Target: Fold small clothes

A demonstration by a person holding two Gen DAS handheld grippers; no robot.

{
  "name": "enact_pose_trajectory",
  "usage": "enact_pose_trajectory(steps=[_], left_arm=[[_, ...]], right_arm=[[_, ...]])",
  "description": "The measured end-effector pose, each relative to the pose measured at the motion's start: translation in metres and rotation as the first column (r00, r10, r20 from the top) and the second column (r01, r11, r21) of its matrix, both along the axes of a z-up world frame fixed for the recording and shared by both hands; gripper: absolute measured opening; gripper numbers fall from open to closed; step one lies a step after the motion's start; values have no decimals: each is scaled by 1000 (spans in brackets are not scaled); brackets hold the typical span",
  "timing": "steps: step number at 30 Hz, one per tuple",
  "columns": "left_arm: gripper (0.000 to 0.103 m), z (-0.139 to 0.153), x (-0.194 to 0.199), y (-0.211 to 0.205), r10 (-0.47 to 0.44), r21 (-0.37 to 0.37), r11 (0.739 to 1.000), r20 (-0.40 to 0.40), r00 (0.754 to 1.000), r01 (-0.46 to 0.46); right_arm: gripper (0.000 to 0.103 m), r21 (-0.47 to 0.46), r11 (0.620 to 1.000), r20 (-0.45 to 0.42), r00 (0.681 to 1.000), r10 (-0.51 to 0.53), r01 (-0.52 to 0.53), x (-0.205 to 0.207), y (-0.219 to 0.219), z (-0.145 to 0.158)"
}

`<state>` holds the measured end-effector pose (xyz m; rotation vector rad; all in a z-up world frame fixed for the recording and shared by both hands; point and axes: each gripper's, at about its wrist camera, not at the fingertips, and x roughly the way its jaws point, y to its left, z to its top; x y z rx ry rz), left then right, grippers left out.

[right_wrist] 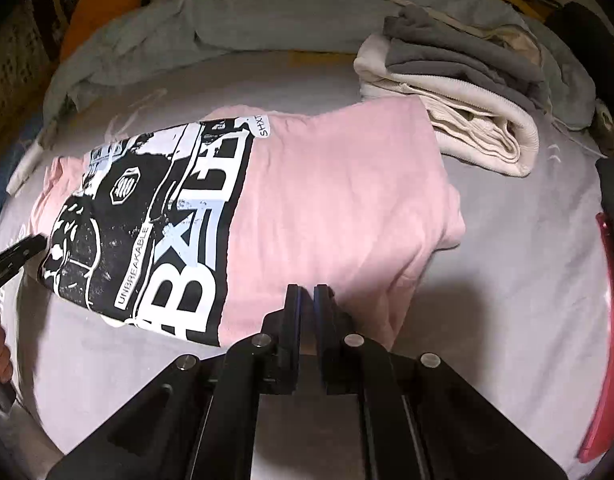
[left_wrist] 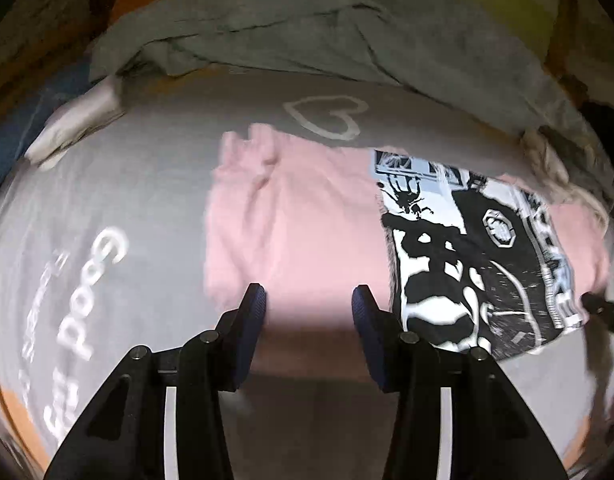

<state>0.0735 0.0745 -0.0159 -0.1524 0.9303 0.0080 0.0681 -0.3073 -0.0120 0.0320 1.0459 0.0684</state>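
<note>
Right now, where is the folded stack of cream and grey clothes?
In the right wrist view, the folded stack sits upper right on the grey sheet, just beyond the pink printed T-shirt's far corner.

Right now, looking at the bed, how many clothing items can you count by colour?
Pink: 1, the pink T-shirt with the black-and-white print
Cream: 1, the folded cream garment
Dark grey: 1, the folded dark grey garment on top of it
Grey-green: 1, the crumpled grey-green garment
Total: 4
</note>
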Motion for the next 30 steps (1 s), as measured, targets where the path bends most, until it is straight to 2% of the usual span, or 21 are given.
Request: enact_pose_trajectory(steps=[1, 3, 6, 8, 9, 10, 13, 14, 17, 19, 21, 23, 25, 26, 27, 30], left_arm=[[44, 6, -8, 8, 16, -42, 999, 12, 1000, -16], [52, 14, -19, 22, 29, -102, 994, 19, 999, -27], [64, 13, -27, 39, 62, -192, 979, -25, 998, -66], [65, 3, -26, 46, 73, -266, 960, -68, 995, -89], [66, -4, -26, 47, 81, -292, 951, -85, 993, -102], [67, -9, -28, 46, 84, -303, 947, -96, 992, -110], [72, -22, -27, 44, 92, -329, 936, -116, 989, -125], [78, -22, -26, 43, 88, -346, 930, -108, 990, -120], [83, -24, -20, 46, 89, -414, 902, -101, 991, -123], [83, -26, -11, 49, 95, -429, 894, -102, 990, -130], [83, -26, 2, 52, 101, -436, 890, -101, 990, -135], [83, -28, 16, 52, 87, -436, 892, -97, 991, -121], [80, -28, 29, 50, 87, -428, 897, -79, 993, -112], [70, -28, 34, 49, 92, -421, 900, -69, 993, -113], [54, -28, 37, 49, 97, -416, 902, -64, 993, -115], [31, -33, 37, 47, 86, -422, 902, -26, 996, -89]], right_arm=[[6, 26, 1000, -3, 1000, -7, 7, -2, -3, 3], [6, 105, 994, -5, 1000, -26, 26, -9, -13, 12], [8, 146, 989, 33, 999, -42, 36, -26, -21, 30], [27, 206, 977, 58, 996, -67, 54, -41, -28, 41], [50, 244, 968, 58, 995, -82, 66, -47, -32, 44], [63, 287, 955, 52, 995, -90, 72, -53, -35, 45], [63, 346, 935, 21, 995, -93, 80, -64, -38, 40], [63, 361, 928, 6, 994, -105, 96, -65, -41, 36], [63, 376, 910, -40, 984, -174, 176, -58, -53, 15], [63, 399, 888, -70, 973, -218, 228, -49, -66, 0], [63, 452, 860, -60, 970, -235, 236, -40, -74, -7], [63, 455, 863, -39, 973, -228, 220, -29, -74, -6], [63, 461, 865, -40, 978, -204, 199, -12, -74, -9], [63, 467, 862, -37, 979, -202, 196, -2, -77, -10], [62, 474, 859, -34, 978, -203, 195, 8, -78, -11], [52, 473, 857, -19, 975, -222, 205, 24, -80, -12]])
